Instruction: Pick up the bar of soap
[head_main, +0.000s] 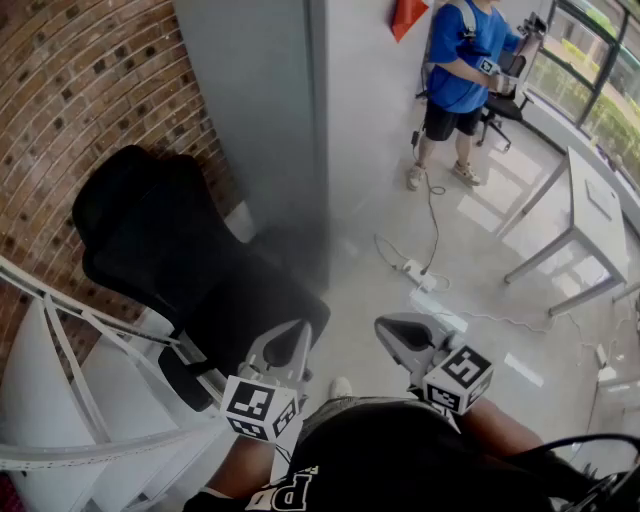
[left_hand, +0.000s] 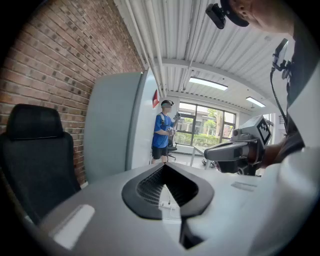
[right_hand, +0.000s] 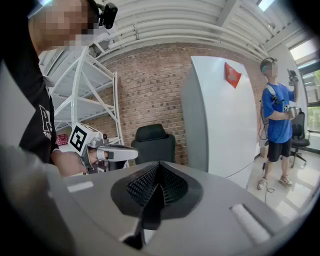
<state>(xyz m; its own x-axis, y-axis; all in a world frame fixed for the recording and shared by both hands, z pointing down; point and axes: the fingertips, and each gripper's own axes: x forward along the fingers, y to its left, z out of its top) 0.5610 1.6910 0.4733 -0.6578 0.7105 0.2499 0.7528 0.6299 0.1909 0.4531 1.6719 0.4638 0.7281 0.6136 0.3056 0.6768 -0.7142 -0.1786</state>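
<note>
Left gripper, grey, two-jaw, with marker cube: jaws closed tip to tip on nothing, held just right of the black high-backed office chair; right gripper, same make: jaws together and empty, further right of the chair. Red brick wall behind the chair, white metal shelving rack at its near left, pale grey upright panel at its right rear, person in blue shirt and white table well beyond it to the right. Bar of soap: shows in no view
</note>
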